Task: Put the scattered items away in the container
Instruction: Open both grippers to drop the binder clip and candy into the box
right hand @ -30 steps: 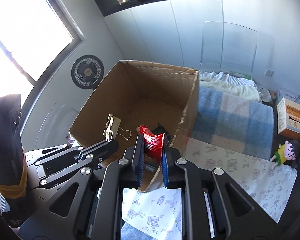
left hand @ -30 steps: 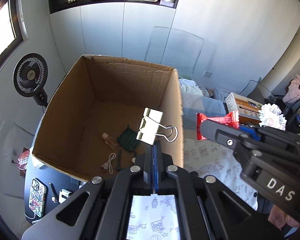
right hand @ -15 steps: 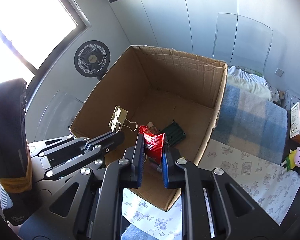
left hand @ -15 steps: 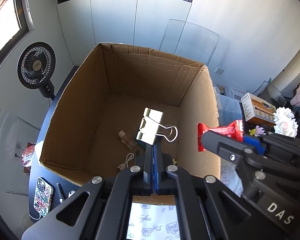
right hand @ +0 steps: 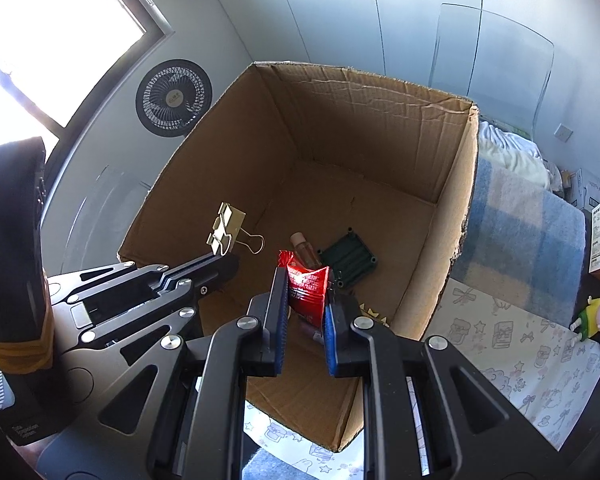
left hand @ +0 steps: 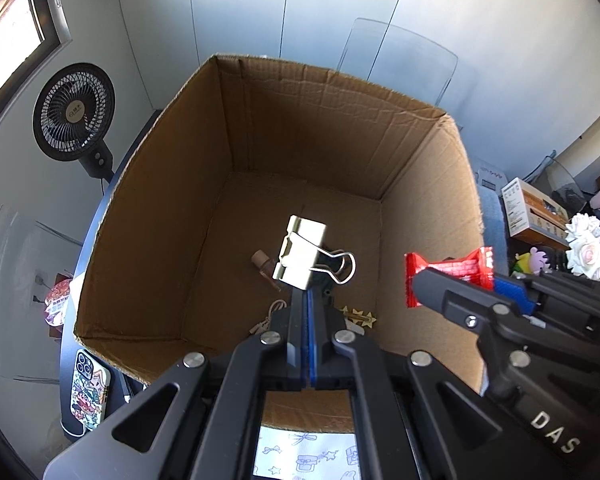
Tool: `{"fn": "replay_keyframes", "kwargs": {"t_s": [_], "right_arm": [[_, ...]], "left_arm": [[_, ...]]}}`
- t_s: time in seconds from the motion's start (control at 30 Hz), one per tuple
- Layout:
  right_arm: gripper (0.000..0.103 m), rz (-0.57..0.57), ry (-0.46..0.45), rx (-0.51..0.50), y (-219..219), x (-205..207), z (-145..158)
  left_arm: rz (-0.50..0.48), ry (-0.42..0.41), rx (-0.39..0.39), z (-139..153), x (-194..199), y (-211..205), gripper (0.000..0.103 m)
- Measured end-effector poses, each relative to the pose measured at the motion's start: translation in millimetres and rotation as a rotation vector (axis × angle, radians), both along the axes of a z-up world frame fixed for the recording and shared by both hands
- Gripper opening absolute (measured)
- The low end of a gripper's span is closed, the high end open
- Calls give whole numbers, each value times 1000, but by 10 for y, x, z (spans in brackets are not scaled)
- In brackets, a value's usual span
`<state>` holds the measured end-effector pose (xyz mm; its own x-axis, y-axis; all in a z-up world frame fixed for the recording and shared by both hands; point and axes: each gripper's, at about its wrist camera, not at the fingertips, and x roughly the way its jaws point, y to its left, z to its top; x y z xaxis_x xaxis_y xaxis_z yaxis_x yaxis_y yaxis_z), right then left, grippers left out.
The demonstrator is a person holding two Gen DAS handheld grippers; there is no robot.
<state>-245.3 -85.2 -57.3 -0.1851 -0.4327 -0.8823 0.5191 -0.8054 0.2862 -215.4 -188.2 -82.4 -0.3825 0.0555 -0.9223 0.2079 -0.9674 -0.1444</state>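
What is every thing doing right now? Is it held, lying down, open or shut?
left gripper: jaws shut on the binder clip.
binder clip: held over the open box.
right gripper: jaws shut on the red packet.
red packet: held upright above the box.
cardboard box: open at the top.
small bottle: lying on the box floor.
green block: lying on the box floor.
phone: lying outside the box.

bottle [right hand: 305,249], cable [left hand: 269,316] in box [left hand: 148,216]; fan [left hand: 74,112] left of box.

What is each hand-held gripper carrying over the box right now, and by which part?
The left hand-held gripper pinches the gold binder clip by its lower edge. The right hand-held gripper clamps the red snack packet by its lower half.
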Motion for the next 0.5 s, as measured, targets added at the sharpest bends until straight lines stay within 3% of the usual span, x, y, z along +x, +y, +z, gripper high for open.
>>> {"fn": "replay_keyframes", "kwargs": {"t_s": [0.33,0.37,0.43,0.5], "right_arm": [[20,-8,-13,9,9,-37,-77],[27,-9,-9,9,12,-37,-71],[40,-16,1,5,34,-32,-40],[47,-27,15,1,69,-27,2]], "left_arm": [[29,-38,19,-96,16,-87,1],[34,-47,25,-107,16,-102,6],[35,-55,24,-118,16,-118,34],[41,-53,14,-111,36,-139,87]]}}
